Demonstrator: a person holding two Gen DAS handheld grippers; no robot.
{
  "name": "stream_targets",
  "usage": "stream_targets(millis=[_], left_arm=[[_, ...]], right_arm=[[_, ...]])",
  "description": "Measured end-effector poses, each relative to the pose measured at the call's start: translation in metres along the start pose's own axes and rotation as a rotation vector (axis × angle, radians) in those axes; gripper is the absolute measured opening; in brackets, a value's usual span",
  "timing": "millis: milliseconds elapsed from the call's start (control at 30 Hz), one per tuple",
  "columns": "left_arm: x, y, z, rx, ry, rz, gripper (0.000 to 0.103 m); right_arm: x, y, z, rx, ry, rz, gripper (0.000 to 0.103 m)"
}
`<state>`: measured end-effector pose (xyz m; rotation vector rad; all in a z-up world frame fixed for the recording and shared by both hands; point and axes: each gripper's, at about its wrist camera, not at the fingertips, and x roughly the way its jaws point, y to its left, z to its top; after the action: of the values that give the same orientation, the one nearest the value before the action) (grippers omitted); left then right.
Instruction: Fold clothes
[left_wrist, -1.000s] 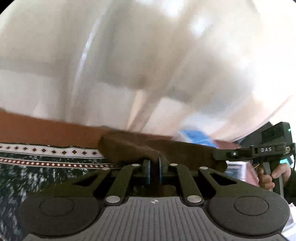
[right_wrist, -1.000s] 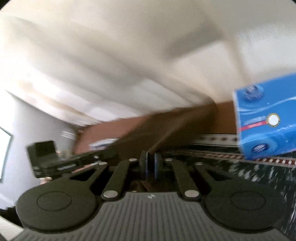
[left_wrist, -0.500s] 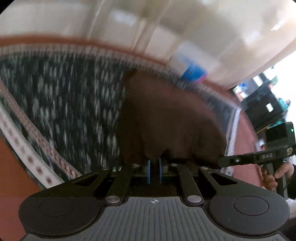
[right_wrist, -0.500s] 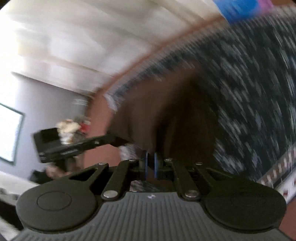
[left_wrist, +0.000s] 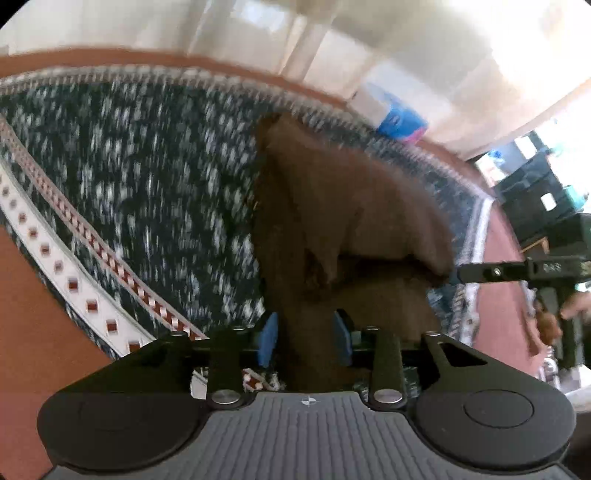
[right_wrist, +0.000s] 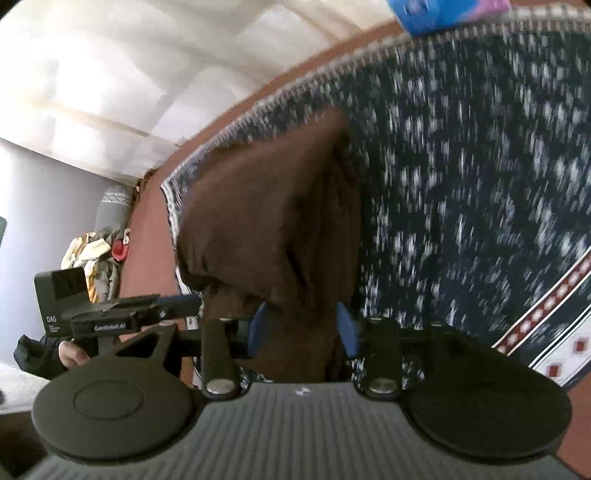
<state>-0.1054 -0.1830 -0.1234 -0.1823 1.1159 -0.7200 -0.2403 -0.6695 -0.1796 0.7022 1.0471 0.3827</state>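
Note:
A brown garment (left_wrist: 343, 206) lies folded over on a dark patterned cloth (left_wrist: 147, 192); it also shows in the right wrist view (right_wrist: 266, 221). My left gripper (left_wrist: 306, 338) has its jaws apart with the garment's near edge lying between the blue pads. My right gripper (right_wrist: 303, 332) also has its jaws apart, with brown cloth between its pads. Each gripper shows in the other's view, the right one (left_wrist: 517, 269) and the left one (right_wrist: 110, 317).
A blue tissue pack (left_wrist: 399, 120) sits at the far edge of the cloth, seen also in the right wrist view (right_wrist: 443, 11). White curtains (left_wrist: 369, 44) hang behind. A pile of clothes (right_wrist: 96, 254) lies at left. Red-brown table surface (left_wrist: 33, 350) borders the cloth.
Both grippers swung the garment down from the air onto the cloth, folding it over. Both pairs of jaws, shut on it before, have now opened.

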Motion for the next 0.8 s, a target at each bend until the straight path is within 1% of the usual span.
stream_targets(millis=[67, 100, 167, 200, 267, 333, 400, 500, 567, 600, 633, 667, 700, 733, 767, 800], left_arm=[[-0.010, 0.000, 0.013, -0.002, -0.051, -0.016, 0.059], [-0.013, -0.001, 0.021, -0.004, -0.080, -0.020, 0.059], [-0.002, 0.003, 0.042, -0.034, -0.127, -0.023, 0.060], [0.004, 0.004, 0.053, -0.050, -0.150, -0.024, 0.060], [0.023, 0.011, 0.071, -0.091, -0.165, -0.002, 0.060], [0.040, 0.015, 0.086, -0.109, -0.149, 0.002, 0.060], [0.053, 0.016, 0.098, -0.112, -0.127, 0.002, 0.060], [0.062, 0.018, 0.110, -0.102, -0.115, 0.008, 0.061], [0.069, 0.022, 0.115, -0.113, -0.097, 0.001, 0.061], [0.073, 0.024, 0.117, -0.118, -0.088, -0.003, 0.060], [0.079, 0.027, 0.119, -0.123, -0.073, -0.010, 0.057], [0.077, 0.026, 0.120, -0.122, -0.077, -0.025, 0.034], [0.075, 0.025, 0.121, -0.121, -0.083, -0.040, 0.010], [0.074, 0.024, 0.122, -0.119, -0.089, -0.054, 0.004], [0.072, 0.023, 0.123, -0.118, -0.095, -0.069, 0.002], [0.070, 0.022, 0.124, -0.117, -0.101, -0.084, 0.002]], right_arm=[[-0.011, 0.004, 0.014, -0.019, -0.037, 0.011, 0.052], [-0.016, 0.006, 0.022, -0.029, -0.061, 0.011, 0.054], [-0.021, 0.011, 0.042, -0.042, -0.112, 0.006, 0.057], [-0.021, 0.009, 0.053, -0.029, -0.140, -0.009, 0.057], [-0.010, 0.003, 0.072, 0.022, -0.171, -0.027, 0.058], [0.005, -0.005, 0.089, 0.040, -0.171, -0.046, 0.058], [0.020, -0.007, 0.104, 0.027, -0.152, -0.086, 0.058], [0.036, -0.015, 0.115, 0.026, -0.116, -0.135, 0.058], [0.043, -0.021, 0.120, 0.048, -0.104, -0.142, 0.058], [0.047, -0.025, 0.121, 0.061, -0.098, -0.135, 0.058], [0.050, -0.028, 0.122, 0.073, -0.092, -0.128, 0.058], [0.054, -0.030, 0.123, 0.079, -0.082, -0.121, 0.056], [0.057, -0.031, 0.123, 0.084, -0.067, -0.106, 0.047], [0.060, -0.032, 0.124, 0.089, -0.047, -0.081, 0.035], [0.059, -0.030, 0.125, 0.085, -0.050, -0.062, 0.006], [0.058, -0.028, 0.126, 0.082, -0.052, -0.042, 0.004]])
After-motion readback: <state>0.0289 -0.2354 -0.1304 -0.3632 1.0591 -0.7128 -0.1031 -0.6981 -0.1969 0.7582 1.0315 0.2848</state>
